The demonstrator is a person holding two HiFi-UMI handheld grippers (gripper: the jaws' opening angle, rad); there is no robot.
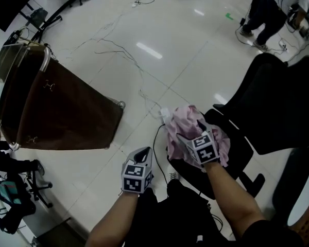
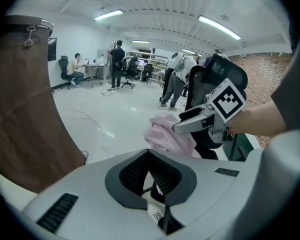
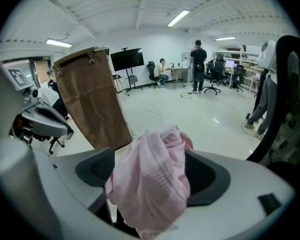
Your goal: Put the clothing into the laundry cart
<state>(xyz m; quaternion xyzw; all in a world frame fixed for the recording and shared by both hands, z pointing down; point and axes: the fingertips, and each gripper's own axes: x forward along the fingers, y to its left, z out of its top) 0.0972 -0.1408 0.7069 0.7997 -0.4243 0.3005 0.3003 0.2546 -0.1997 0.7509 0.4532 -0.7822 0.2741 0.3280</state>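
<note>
Loosely, clothing inside right hand-held gripper

L gripper closed, R gripper spread

Crumpled pale pink garment heaped on a black office chair's seat; brown fabric laundry cart stands upright, well apart, left of the chair.

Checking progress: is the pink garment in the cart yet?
No, the garment is on the chair, well apart from the cart.
</note>
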